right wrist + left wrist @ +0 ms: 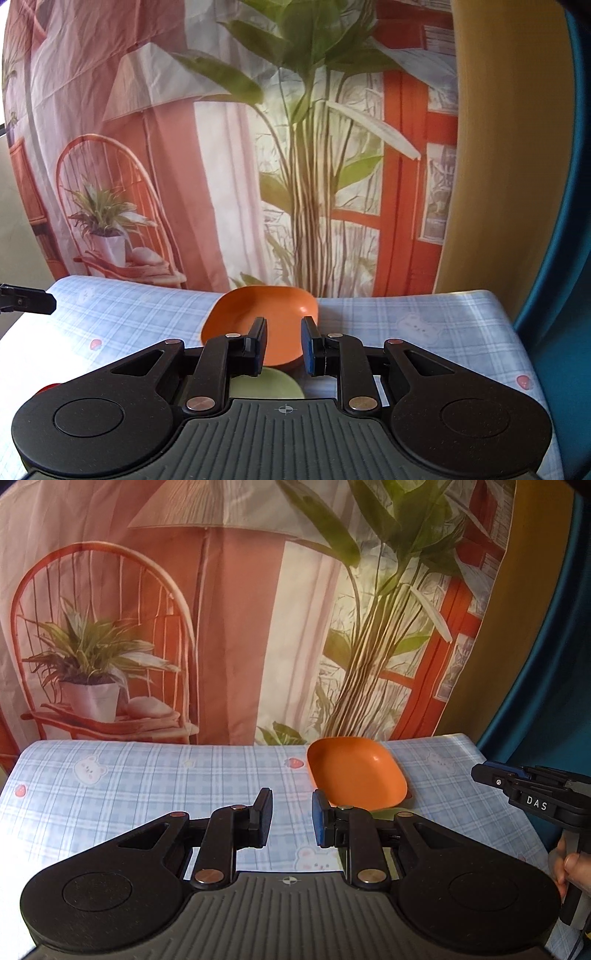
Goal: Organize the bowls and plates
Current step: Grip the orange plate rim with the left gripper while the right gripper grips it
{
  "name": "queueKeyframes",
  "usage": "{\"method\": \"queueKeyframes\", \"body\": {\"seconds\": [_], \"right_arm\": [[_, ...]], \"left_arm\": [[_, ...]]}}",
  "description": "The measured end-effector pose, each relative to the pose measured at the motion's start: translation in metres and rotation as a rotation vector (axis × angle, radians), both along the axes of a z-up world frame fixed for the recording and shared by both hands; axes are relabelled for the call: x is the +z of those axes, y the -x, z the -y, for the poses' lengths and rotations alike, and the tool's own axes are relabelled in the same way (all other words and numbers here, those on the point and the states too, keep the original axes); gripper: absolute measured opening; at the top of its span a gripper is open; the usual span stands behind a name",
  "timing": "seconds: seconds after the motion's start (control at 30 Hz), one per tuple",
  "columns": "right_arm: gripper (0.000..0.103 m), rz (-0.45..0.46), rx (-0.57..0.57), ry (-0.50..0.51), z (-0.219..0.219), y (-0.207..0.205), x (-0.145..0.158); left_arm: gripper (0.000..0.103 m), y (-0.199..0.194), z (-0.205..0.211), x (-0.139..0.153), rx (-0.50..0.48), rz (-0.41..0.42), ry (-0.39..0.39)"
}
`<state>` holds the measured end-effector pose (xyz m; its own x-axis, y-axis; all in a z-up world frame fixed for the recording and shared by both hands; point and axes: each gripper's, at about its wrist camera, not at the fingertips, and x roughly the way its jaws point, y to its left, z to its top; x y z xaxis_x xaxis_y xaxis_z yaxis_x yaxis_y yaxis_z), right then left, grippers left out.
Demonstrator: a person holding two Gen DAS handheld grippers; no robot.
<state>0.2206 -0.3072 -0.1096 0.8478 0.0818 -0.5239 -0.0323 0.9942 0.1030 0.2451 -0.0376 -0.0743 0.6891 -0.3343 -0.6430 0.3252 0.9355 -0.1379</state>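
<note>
While we hold both grippers above the table, a smooth orange plastic bowl with a rounded-square rim [356,773] sits tilted near the far edge of the blue plaid tablecloth with bear and strawberry prints [147,786], its hollow turned toward us. Its near edge rests on a pale green round plate [267,384] (we see the plate clearly only from the right wrist; from the left it is a thin sliver).

Our left gripper [291,821] has its jaws spread apart with nothing between them; the orange bowl lies ahead and just to the right of its blue-padded finger.

Our right gripper [283,345] is likewise parted and holds nothing; the bowl lies straight ahead, framed between its two fingers, with the green plate showing below the gap. Whether the fingers touch the bowl we cannot tell.
</note>
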Motion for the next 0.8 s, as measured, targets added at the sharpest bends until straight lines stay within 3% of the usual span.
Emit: {"method": "queueKeyframes", "body": {"seconds": [0.27,0.63,0.8], "right_arm": [[0.020,-0.031,-0.015,-0.022,0.022,-0.046,-0.018],[0.020,-0.126,-0.013,-0.080,0.029,-0.101,-0.076],[0.020,-0.153,-0.013,-0.103,0.029,-0.113,-0.094]], "left_arm": [[0.024,-0.056,0.037,-0.015,0.016,-0.038,0.027],[0.024,-0.107,0.072,-0.094,-0.007,-0.178,0.014],[0.024,-0.117,0.073,-0.115,-0.014,-0.224,0.025]]}}
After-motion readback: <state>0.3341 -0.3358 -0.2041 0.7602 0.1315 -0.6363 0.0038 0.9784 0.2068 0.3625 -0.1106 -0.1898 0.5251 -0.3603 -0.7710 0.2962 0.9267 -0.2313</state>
